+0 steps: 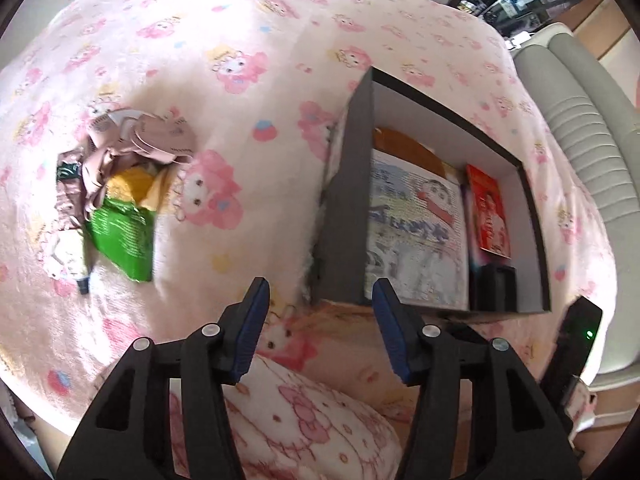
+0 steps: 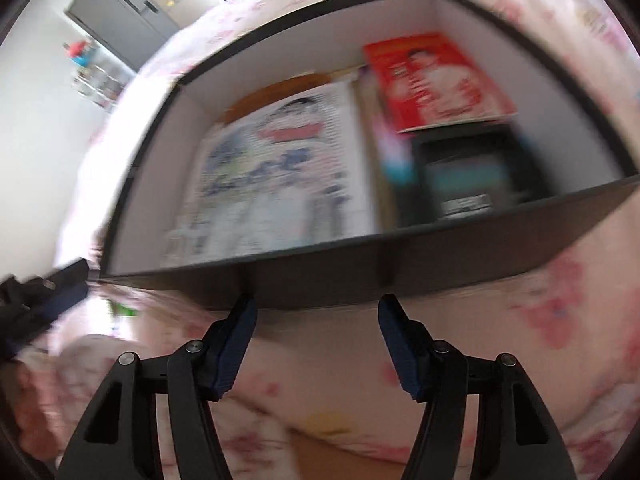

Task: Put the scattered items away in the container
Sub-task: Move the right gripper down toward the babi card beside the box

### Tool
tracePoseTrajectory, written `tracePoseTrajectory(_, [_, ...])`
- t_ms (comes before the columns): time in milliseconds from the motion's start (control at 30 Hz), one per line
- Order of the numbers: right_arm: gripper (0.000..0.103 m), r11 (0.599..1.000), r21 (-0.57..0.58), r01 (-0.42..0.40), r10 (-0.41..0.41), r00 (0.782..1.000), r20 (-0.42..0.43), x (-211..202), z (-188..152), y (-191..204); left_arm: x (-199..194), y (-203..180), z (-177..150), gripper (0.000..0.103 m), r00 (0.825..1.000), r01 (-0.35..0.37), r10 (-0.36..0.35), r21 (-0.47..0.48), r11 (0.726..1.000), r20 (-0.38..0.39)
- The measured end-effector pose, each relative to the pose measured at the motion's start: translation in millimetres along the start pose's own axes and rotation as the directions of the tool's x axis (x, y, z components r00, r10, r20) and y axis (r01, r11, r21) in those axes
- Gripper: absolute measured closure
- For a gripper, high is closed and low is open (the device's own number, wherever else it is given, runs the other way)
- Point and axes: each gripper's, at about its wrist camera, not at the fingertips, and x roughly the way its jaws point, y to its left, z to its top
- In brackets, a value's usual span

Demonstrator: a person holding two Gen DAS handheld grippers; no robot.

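Here's the leftover pile (image 1: 108, 184) out toward the left side of the bed (image 1: 248, 20), well apart from the box (image 1: 348, 184). On top sit crumpled pinkish wrappers (image 1: 140, 132), below them a green packet (image 1: 124, 236) with a yellow one (image 1: 130, 186) tucked against it. All of that looks light, thin and crinkly, likely to slide or fold under a pinch, and the plush blanket beneath gives way, so a flat scoop won't work. Best bet, I'd say: nip the green packet across its lower edge, where it lies clear of the rest.

The box sits toward the bed's right edge, stiff-walled and open-topped, already holding a cartoon book (image 1: 416, 232), a red booklet (image 1: 490, 216) and a dark case (image 2: 468, 184).

The left hand-held gripper (image 1: 320, 332) tilts steeply down over the blanket between pile and box, jaws wide apart, nothing in them. The right hand-held gripper (image 2: 318, 344) hangs just short of the box's near wall, also angled down, jaws spread and empty; its view is smeared.
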Motion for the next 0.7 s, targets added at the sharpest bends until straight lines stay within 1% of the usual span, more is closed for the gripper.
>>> tracePoseTrajectory(33, [0.043,0.999,-0.001,-0.054,0.054,0.999,0.007,-0.5,-0.7,2.7,-2.7,0.1,-2.2,0.047,1.0,0.013,-0.013,0.003,1.0,0.001])
tracePoseTrajectory(133, [0.043,0.996,-0.046,-0.082,0.082,0.997,0.0,-2.5,-8.3,17.5,-8.5,0.5,-5.5,0.044,1.0,0.011,-0.011,0.001,1.0,0.013])
tracePoseTrajectory(200, [0.043,0.987,-0.112,-0.112,0.109,0.993,-0.034,-4.5,-16.1,27.4,-7.9,0.8,-5.9,0.044,1.0,0.008,-0.008,-0.001,1.0,0.003])
tracePoseTrajectory(233, [0.043,0.982,-0.155,-0.112,0.102,0.992,-0.071,-3.6,-28.4,38.2,-6.9,0.7,-5.8,0.044,1.0,0.008,-0.008,0.001,1.0,-0.012])
tracePoseTrajectory(300, [0.043,0.973,-0.202,-0.108,0.089,0.991,-0.099,-4.6,-39.8,46.0,-8.5,-1.1,-7.5,0.044,1.0,0.019,-0.019,0.019,1.0,-0.017])
tracePoseTrajectory(367, [0.043,0.968,-0.219,-0.119,0.093,0.987,-0.128,-6.5,-49.4,52.0,-9.5,-3.3,-9.7,0.04,1.0,0.022,-0.022,0.037,0.999,-0.02])
tracePoseTrajectory(500, [0.043,0.955,-0.25,-0.161,0.14,0.985,-0.098,-16.5,-52.3,69.6,-3.1,-10.0,-15.9,0.04,0.994,0.08,-0.077,0.045,0.996,-0.075])
tracePoseTrajectory(567, [0.043,0.941,-0.281,-0.19,0.165,0.98,-0.109,-16.5,-56.8,84.3,-2.1,-14.2,-20.6,0.039,0.991,0.1,-0.096,0.045,0.994,-0.091])
tracePoseTrajectory(600, [0.042,0.932,-0.295,-0.211,0.181,0.975,-0.126,-14.9,-61.5,91.8,-2.0,-15.7,-22.6,0.038,0.99,0.106,-0.102,0.041,0.993,-0.096])
tracePoseTrajectory(633, [0.042,0.929,-0.3,-0.217,0.184,0.974,-0.135,-12.8,-64.6,96.7,-1.4,-16.2,-25.5,0.035,0.99,0.102,-0.098,0.033,0.994,-0.101])
tracePoseTrajectory(700, [0.042,0.926,-0.304,-0.222,0.183,0.971,-0.153,-9.1,-70.3,98.9,-0.8,-16.1,-29.7,0.034,0.992,0.082,-0.08,0.019,0.996,-0.099])
